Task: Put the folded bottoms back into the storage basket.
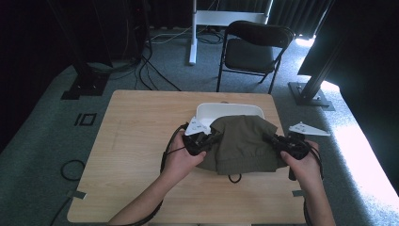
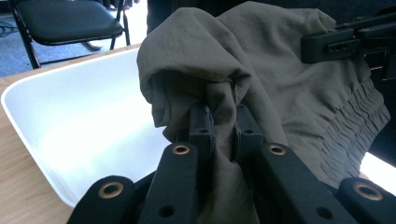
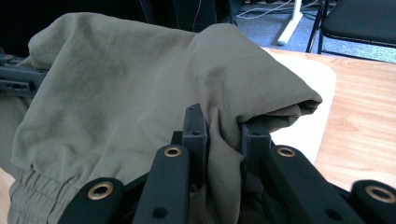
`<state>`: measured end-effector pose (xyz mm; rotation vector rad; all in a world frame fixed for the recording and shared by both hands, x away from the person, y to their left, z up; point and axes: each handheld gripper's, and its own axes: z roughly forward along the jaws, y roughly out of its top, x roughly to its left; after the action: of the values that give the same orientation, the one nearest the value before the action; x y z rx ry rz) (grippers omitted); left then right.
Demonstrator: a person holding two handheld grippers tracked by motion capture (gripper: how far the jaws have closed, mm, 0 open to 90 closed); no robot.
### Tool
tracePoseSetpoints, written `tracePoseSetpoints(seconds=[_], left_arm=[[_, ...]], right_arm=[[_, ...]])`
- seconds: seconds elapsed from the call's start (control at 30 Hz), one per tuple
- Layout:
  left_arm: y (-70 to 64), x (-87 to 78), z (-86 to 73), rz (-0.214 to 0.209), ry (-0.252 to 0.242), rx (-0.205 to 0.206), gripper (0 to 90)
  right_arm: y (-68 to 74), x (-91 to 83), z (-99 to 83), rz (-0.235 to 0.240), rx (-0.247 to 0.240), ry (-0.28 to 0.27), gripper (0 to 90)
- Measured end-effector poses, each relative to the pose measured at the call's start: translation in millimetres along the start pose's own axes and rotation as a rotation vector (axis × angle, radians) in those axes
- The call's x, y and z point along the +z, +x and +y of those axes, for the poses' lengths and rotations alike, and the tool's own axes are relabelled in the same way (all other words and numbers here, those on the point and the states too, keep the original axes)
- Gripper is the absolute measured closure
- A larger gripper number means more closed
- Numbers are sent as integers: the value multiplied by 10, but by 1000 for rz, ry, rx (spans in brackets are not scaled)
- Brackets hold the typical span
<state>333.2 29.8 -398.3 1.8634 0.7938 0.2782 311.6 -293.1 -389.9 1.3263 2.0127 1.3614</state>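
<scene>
— At the middle of the desk, what does the left gripper have hold of?
— Its jaws are pinched nearly closed on a fold at the left edge of the olive garment.
— And the right gripper?
— It is clamped the same way on the garment's right edge.
— Where is the garment?
— Stretched between the two grippers, its far part over the near rim of the white tray, its gathered hem toward the person.

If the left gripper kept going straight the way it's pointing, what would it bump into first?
The olive garment: the left gripper is already shut on a fold of it. Farther along that line is probably the right gripper, though depth is hard to judge.
</scene>
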Motion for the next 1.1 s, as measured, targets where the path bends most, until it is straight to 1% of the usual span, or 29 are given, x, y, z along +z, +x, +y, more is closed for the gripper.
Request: tracePoseSetpoints(seconds=[0.1,0.17,0.23,0.37,0.47,0.57,0.6,0.63,0.67,0.77,0.8,0.87,0.93,0.97,1.03,1.1], left_arm=[[45,32,46,4,-2,2,836],[83,55,75,7,-2,-4,836],[122,80,107,3,-4,-18,836],[204,128,175,5,-5,-30,836],[262,176,208,9,-11,-46,836],[323,231,239,8,-17,-64,836],[323,231,239,8,-17,-64,836],[353,261,269,7,-22,-69,836],[383,287,304,9,-24,-74,836],[444,351,385,16,-30,-71,836],[468,372,406,14,-35,-76,836],[514,412,439,27,-37,-89,836],[529,431,447,25,-37,-96,837],[564,482,460,40,-36,-108,836],[604,531,466,44,-30,-121,836],[653,580,460,61,-21,-136,837]], right_arm=[[-18,36,69,-8,-2,3,768],[-29,58,111,-10,0,4,768],[-45,81,154,-14,3,1,768],[-90,150,218,-14,28,-8,768],[-121,216,249,-16,44,-8,769],[-163,272,297,-29,54,-6,768],[-163,272,297,-29,54,-6,768],[-182,292,317,-33,59,-6,768],[-218,335,364,-47,66,-4,769],[-266,388,417,-65,79,-6,768],[-287,414,439,-69,87,-6,768],[-318,461,468,-76,98,-7,769],[-346,508,491,-77,115,-6,769],[-359,539,504,-82,117,-5,769],[-381,600,531,-85,125,1,769],[-398,659,549,-87,133,8,768]])
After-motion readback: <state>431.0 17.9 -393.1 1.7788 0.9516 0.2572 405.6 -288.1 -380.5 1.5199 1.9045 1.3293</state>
